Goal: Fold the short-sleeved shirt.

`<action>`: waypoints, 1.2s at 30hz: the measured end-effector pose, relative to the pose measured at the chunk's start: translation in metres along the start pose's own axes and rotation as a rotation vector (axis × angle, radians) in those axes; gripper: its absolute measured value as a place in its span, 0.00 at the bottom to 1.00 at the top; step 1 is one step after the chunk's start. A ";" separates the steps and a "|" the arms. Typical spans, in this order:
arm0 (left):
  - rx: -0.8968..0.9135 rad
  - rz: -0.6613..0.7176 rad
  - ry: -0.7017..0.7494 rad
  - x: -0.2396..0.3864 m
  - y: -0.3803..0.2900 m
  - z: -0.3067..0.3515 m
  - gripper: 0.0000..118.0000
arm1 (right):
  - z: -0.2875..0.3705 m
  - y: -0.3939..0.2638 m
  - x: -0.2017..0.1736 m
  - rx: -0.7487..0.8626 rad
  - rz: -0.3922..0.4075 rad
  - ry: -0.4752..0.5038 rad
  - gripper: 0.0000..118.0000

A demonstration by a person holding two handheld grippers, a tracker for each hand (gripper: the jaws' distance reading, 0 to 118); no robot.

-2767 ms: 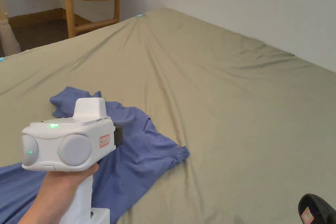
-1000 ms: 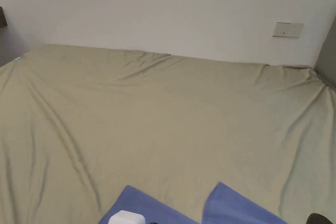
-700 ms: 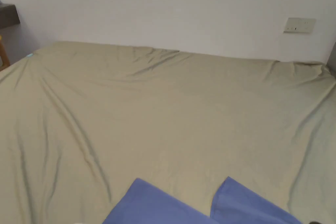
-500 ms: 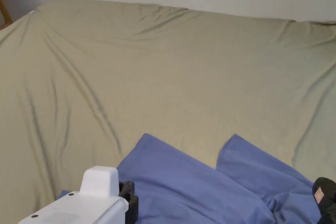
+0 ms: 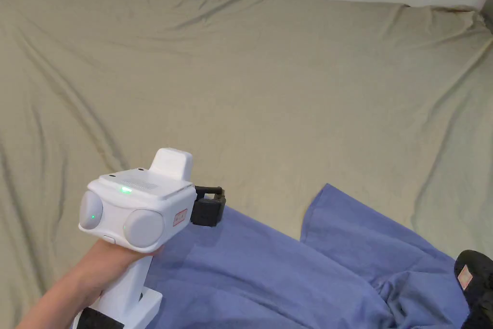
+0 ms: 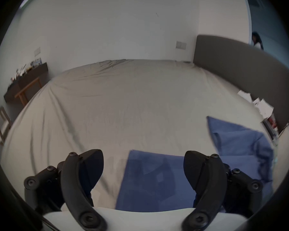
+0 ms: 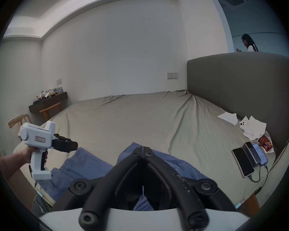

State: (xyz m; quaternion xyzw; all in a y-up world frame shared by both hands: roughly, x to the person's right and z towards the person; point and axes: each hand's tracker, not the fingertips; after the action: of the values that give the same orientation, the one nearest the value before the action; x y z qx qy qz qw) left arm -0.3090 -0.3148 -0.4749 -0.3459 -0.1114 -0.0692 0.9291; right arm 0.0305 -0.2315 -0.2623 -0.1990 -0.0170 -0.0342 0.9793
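Half a second back my left gripper (image 5: 208, 202) was low at the bottom edge of the head view; now I have raised it, and it hovers above the near-left part of the blue shirt (image 5: 308, 272), while the cloth itself lies much as it did. Its jaws stand wide apart with nothing between them, as the left gripper view shows plainly. My right gripper (image 7: 143, 148) has its jaws closed together at the tips; blue cloth lies beneath and behind them, but I cannot tell whether any fabric is pinched there. The shirt sits at the near edge of the bed (image 5: 269, 79), spread loosely, with two flat lobes pointing away from me toward the wall and a crumpled bunch at its right end. Its long axis runs left to right across my front, so each gripper has one end of it close by: the left is nearer the flat left lobe, the right nearer the bunched part. I judge the shirt is not yet laid flat. No container is part of this; a few phones (image 7: 248, 159) and papers (image 7: 227, 118) lie on the bed by the headboard (image 7: 240, 88), well apart from the shirt.
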 end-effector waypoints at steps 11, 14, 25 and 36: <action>-0.158 0.019 -0.127 0.014 -0.023 -0.027 0.62 | -0.026 0.004 -0.005 -0.052 -0.008 0.011 0.01; -0.151 -0.019 -0.134 0.029 -0.026 -0.013 0.04 | -0.038 0.000 -0.003 -0.085 0.001 0.026 0.01; -0.065 0.224 -0.160 0.001 -0.022 0.038 0.04 | -0.146 0.002 0.078 -0.268 0.096 -0.011 0.72; -0.092 0.197 -0.141 0.000 -0.022 0.044 0.04 | -0.249 -0.035 0.096 -0.611 0.126 0.031 0.78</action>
State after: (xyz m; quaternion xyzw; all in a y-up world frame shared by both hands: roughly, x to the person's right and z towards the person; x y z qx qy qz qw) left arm -0.3201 -0.3024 -0.4288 -0.4015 -0.1385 0.0416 0.9044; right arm 0.1283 -0.3670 -0.4736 -0.4843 0.0212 0.0198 0.8744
